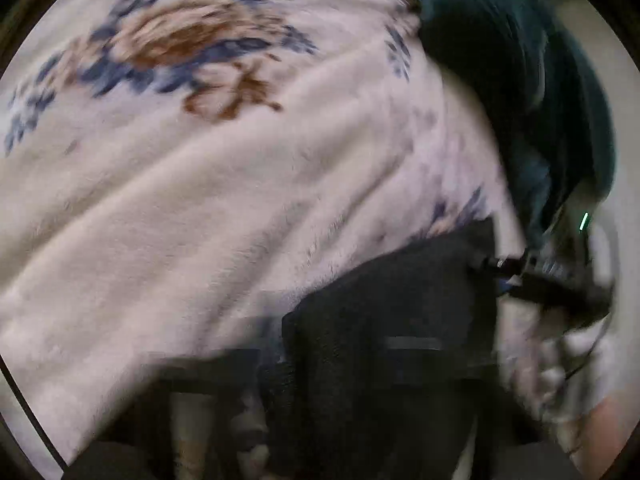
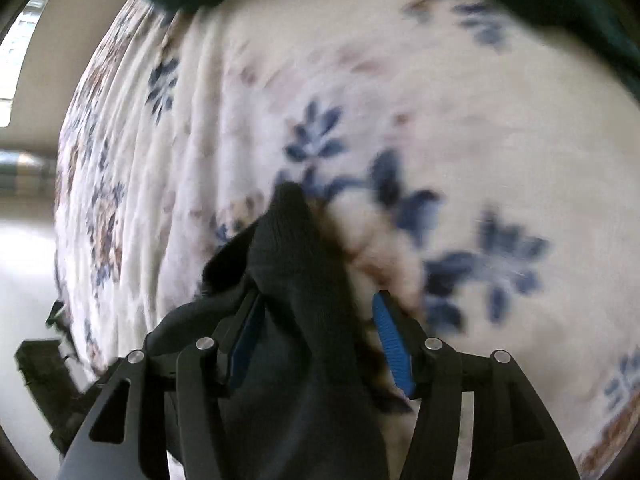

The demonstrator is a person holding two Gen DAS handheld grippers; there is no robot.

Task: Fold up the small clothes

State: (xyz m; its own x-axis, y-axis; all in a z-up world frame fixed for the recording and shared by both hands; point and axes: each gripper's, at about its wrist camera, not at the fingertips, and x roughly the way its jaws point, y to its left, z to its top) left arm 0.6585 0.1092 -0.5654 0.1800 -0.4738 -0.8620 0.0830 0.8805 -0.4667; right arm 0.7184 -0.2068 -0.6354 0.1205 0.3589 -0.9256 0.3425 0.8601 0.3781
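1. Two claws are at work. The right gripper [image 2: 316, 340] stands spread: its blue pads [image 2: 390, 340] are well apart, and the black garment [image 2: 296, 280] lies loose between them. One pad looks clear of the cloth; the other is half hidden behind a fold.
2. Left gripper [image 1: 360, 420] is buried in blur and dark cloth in its own view; its fingers cannot be made out. Judged pressed together, probably on the garment's edge, though the pinch itself is not visible.
3. Garment location: draped over the floral fleece blanket [image 1: 200, 200], low in both views, peaking in a soft point in front of the right claw.
4. Handling, judged: light, limp knit, no stiffness, sags wherever unsupported, likely clings to the fleece pile. Not fragile.
5. Hold point, judged: take a hem or corner, not mid-panel; a bunched middle grab would drag extra layers.
6. Teal cloth [image 2: 560, 0] lies at the blanket's far edge, apart from the work.
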